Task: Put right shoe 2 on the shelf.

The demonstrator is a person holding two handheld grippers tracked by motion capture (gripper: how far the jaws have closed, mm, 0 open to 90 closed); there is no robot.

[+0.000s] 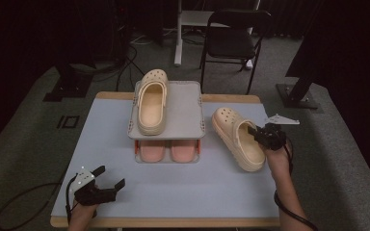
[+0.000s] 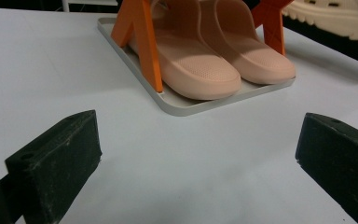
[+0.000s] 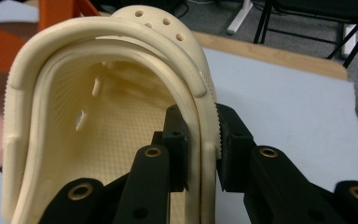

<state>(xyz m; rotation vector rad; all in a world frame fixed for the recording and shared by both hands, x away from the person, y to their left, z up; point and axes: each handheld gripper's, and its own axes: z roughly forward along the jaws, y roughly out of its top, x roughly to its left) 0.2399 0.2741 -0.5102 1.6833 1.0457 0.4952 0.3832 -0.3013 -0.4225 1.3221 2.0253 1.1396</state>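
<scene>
The left gripper (image 1: 107,180) was nearest, low over the front left part of the bench (image 1: 183,183), with its jaws spread wide and nothing between them. The right gripper (image 3: 202,140) pinched the side wall of a cream clog (image 1: 237,138), one jaw inside the shoe and one outside. This clog was tilted at the right side of the bench, just beside a small grey rack (image 1: 183,110). A second clog (image 1: 151,101) lay on the top shelf, and two pink slippers (image 2: 223,60) sat below.
</scene>
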